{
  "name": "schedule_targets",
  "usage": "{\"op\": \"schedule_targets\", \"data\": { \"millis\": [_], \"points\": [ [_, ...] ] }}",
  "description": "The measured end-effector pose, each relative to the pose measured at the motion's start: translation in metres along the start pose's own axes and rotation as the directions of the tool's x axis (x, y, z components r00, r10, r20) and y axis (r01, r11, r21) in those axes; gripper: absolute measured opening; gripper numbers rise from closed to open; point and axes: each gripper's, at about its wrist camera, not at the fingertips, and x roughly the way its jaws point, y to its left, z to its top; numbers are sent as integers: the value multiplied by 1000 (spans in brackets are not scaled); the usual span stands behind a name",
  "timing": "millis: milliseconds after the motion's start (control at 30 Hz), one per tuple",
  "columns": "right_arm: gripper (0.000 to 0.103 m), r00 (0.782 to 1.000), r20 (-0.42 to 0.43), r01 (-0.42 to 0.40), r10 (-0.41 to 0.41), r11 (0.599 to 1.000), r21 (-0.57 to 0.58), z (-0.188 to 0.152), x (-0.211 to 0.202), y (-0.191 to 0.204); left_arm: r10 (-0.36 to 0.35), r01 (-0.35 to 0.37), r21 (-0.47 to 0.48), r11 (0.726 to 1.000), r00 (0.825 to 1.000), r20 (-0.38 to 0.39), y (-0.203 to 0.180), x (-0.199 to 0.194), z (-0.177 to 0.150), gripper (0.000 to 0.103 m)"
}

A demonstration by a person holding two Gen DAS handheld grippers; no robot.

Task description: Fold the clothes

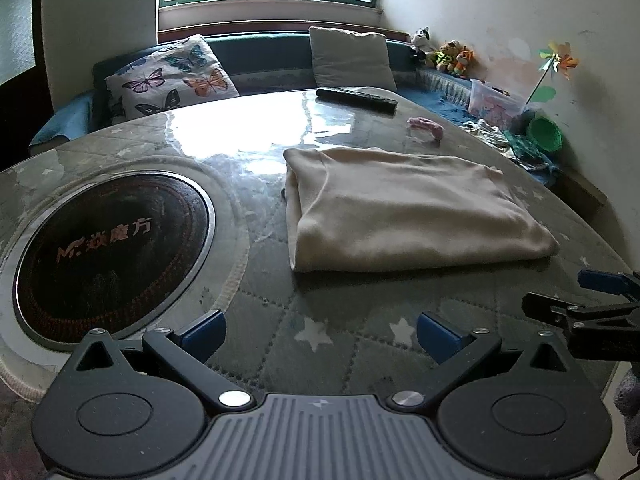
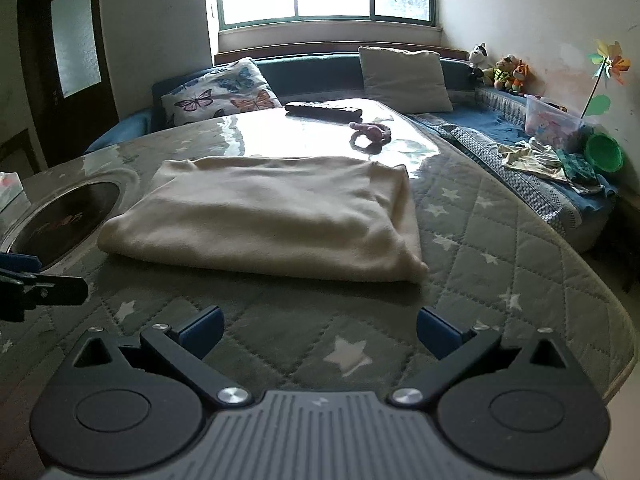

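The cream cloth [image 1: 412, 208] lies folded in a neat flat pile on the worktop [image 1: 320, 340], just ahead of both tongs, and it looks soft, thick and floppy, so I think it would sag if picked up by one corner and is best held at a folded edge. The left tongs [image 1: 320, 334] and the right tongs [image 2: 320, 332] are both wide apart with nothing in them. On the bench by the wall, a clear tub [image 2: 552, 120] holds some pink things, too small to tell what.
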Motion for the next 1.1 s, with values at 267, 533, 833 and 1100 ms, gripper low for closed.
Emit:
{"op": "schedule_targets", "data": {
  "millis": [267, 533, 833, 1100],
  "points": [
    [103, 1000, 0, -9, 9, 1000, 12, -7, -6, 8, -6, 6, 4, 1000, 1000, 4, -3, -9, -7, 103],
    [103, 1000, 1, -18, 18, 1000, 23, -13, -12, 15, -8, 8, 0, 1000, 1000, 3, -5, -15, -15, 103],
    [103, 1000, -2, -22, 22, 999, 26, -22, -17, 19, -9, 8, 8, 1000, 1000, 13, -8, -21, -23, 103],
    [103, 1000, 1, -29, 29, 999, 28, -27, -20, 24, -9, 9, 18, 1000, 1000, 20, -11, -25, -29, 103]
  ]
}}
